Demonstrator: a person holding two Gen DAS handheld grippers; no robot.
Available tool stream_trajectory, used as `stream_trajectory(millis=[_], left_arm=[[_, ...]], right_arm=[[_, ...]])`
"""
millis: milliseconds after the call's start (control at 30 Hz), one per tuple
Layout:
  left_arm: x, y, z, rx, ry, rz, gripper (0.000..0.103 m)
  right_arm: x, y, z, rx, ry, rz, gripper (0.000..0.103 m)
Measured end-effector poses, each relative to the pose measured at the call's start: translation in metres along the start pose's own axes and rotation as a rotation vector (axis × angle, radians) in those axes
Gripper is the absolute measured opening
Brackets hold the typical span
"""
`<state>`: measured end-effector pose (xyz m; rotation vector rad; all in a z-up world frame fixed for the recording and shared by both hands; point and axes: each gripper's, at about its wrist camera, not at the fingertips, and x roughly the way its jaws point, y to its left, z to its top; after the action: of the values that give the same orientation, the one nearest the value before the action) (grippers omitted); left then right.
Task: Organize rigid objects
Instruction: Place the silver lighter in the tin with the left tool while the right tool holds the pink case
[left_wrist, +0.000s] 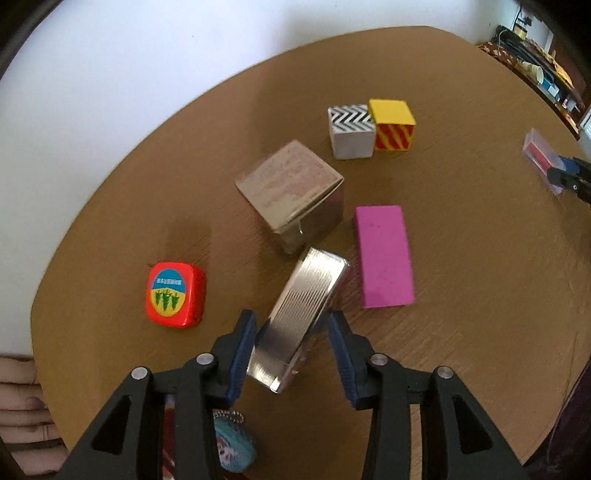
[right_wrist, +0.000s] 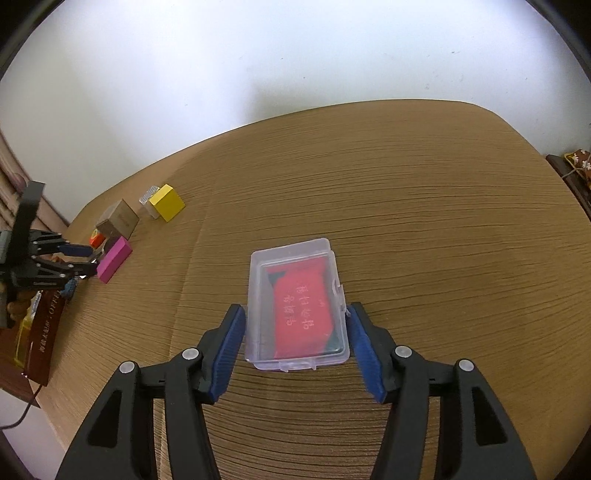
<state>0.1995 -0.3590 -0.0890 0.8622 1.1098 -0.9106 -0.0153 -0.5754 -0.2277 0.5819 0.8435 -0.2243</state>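
Your left gripper loosely straddled a silver box; your right gripper stood open around a clear case; blocks remained scattered.

A: What do the tools look like?

B: The left gripper is matte black plastic: two forked arms with triangular cut-outs, each tipped with a ribbed blue pad. Round silver pivot pins sit at the joints.

A: And the other?

B: The right gripper is the same build, with black arms, blue ribbed pads and silver pins. Seen from the side, small screws dot the black links.
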Motion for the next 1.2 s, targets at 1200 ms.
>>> stream_trajectory(millis=[1200], left_arm=[[-0.168, 0.003, -0.273, -0.983, -0.299, 0.067, 0.030]], right_arm=[[-0.024, 0.019, 0.010, -0.078, 0.025, -0.010, 0.049]])
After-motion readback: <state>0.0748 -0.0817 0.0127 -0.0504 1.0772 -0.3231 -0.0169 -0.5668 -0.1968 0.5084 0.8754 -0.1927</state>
